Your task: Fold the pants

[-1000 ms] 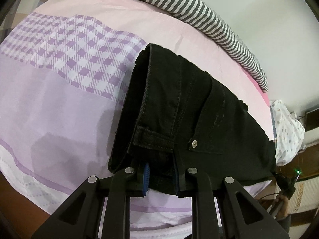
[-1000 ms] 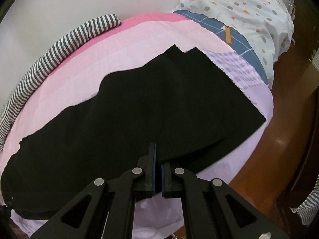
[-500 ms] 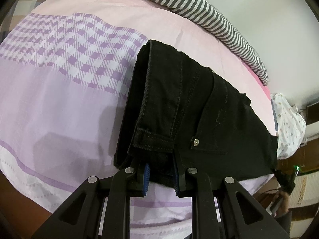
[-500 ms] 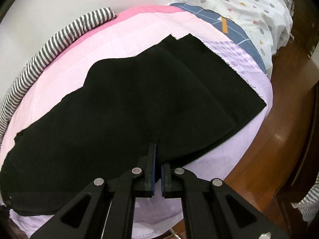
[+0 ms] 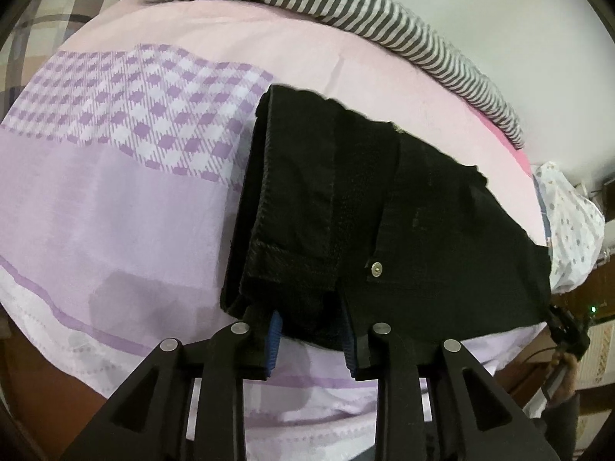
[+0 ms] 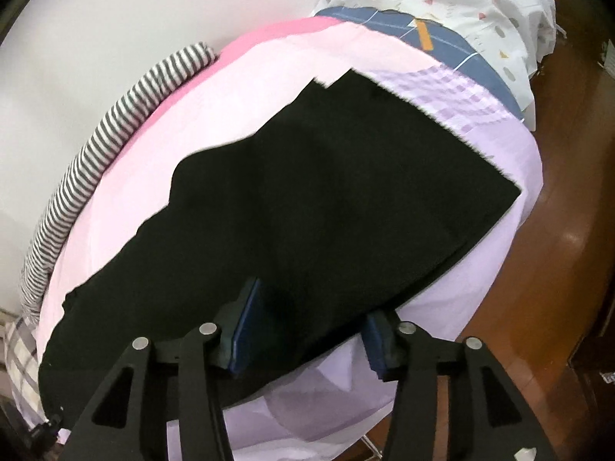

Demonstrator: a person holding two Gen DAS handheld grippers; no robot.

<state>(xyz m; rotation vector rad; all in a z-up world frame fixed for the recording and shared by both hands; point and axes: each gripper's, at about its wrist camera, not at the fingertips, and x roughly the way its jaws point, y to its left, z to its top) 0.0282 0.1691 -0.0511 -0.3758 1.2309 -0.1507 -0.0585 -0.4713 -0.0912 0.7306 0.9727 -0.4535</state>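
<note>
Black pants (image 5: pixel 384 223) lie folded lengthwise on the pink and purple bed sheet (image 5: pixel 115 211), waistband toward the left wrist camera. My left gripper (image 5: pixel 313 340) has its blue pads apart around the waistband's near edge, which sits between them. In the right wrist view the leg end of the pants (image 6: pixel 326 199) spreads across the bed. My right gripper (image 6: pixel 309 332) is open, its pads wide apart on either side of the near hem edge, with the cloth lying loose between them.
A striped bolster (image 5: pixel 346 11) runs along the wall at the bed's far edge and also shows in the right wrist view (image 6: pixel 115 115). A white dotted quilt (image 6: pixel 442 7) and blue cloth (image 6: pixel 442 50) lie at the bed's end. Wooden floor (image 6: pixel 557 269) is at right.
Both grippers have opened. The right pads, shut on the hem before, now stand wide apart. The left pads have spread a little at the waistband. The pants rest on the bed.
</note>
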